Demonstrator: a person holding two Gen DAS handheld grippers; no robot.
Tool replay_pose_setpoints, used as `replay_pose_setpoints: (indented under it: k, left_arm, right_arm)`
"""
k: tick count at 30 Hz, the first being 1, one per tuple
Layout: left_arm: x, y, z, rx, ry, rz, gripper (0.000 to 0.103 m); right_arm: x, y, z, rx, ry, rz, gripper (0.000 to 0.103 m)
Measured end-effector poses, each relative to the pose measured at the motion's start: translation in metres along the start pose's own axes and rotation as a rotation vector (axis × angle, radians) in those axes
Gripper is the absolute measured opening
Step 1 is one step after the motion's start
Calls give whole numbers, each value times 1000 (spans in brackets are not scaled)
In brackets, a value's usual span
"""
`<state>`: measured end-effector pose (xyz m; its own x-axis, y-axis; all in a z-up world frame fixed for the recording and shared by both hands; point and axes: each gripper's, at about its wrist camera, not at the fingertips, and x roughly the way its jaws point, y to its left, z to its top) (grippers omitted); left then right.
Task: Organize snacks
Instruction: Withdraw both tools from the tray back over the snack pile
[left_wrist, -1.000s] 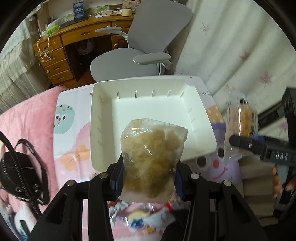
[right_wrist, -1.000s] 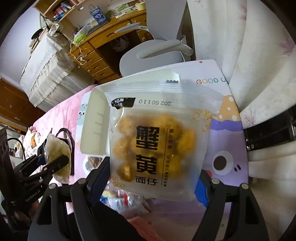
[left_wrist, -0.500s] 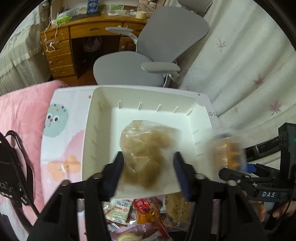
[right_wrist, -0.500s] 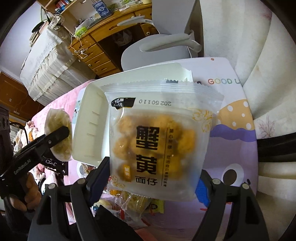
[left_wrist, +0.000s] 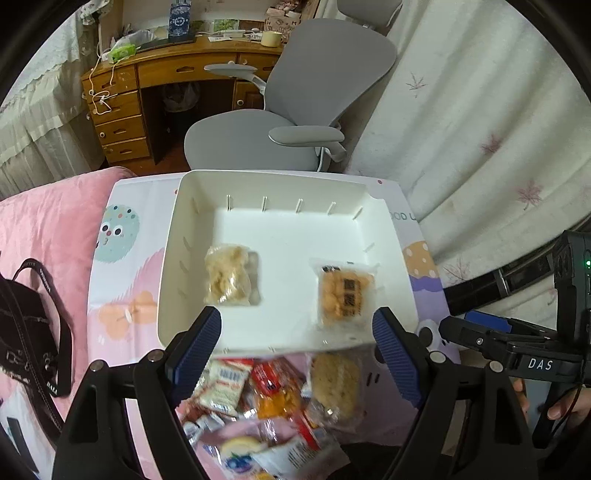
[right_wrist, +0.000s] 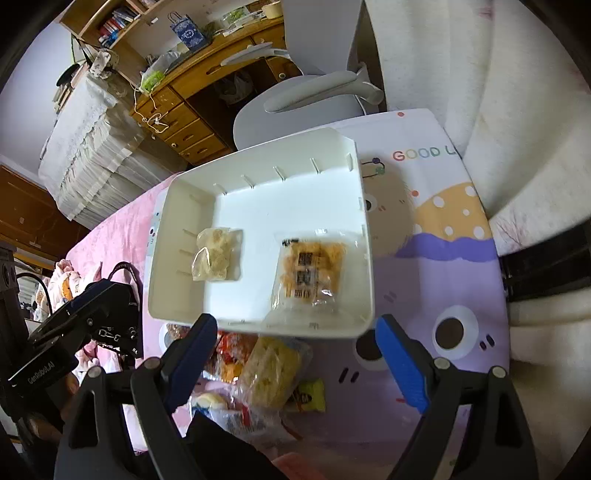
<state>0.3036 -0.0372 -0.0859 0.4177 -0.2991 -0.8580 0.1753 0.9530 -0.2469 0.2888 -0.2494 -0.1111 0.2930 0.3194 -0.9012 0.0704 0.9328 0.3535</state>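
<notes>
**Two snack packets lying in the white bin, both grippers standing wide open**

Bedroom furniture is filling the far side of the scene: a wooden desk (left_wrist: 177, 85) with drawers and a grey office chair (left_wrist: 288, 122) are standing behind a bed-like surface. Pink bedding (left_wrist: 48, 229) is covering the left part of that surface, and a cartoon-printed mat (right_wrist: 436, 229) is lying across it under a white bin (left_wrist: 391, 229). A black bag (left_wrist: 26, 332) is resting on the pink bedding at the left.

Inside the bin, a pale clear snack bag (left_wrist: 231, 275) is lying toward the left wall, and an orange snack packet (left_wrist: 345, 291) is lying toward the right wall, well apart from it. A loose pile of snack packets (left_wrist: 266, 391) is sitting on the surface just near of the bin's near wall.

The left gripper (left_wrist: 297, 343) is hovering over the bin's near edge and the pile, its jaws spread wide and holding nothing. The right gripper (right_wrist: 295, 350) is hanging above the same near edge, jaws likewise spread wide and empty. In the left wrist view it is showing at the far right edge, gripped by a hand
</notes>
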Motion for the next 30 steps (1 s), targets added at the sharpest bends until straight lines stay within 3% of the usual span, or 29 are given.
replay_pose_setpoints:
  k: [21, 30]
  left_arm:
    - [-71, -62, -143, -133, -38, 142, 83]
    - [-94, -80, -186, -187, -39, 194, 83]
  right_arm:
    - [-47, -40, -108, -107, -19, 64, 88]
    - [-53, -46, -128, -159, -9, 94, 88]
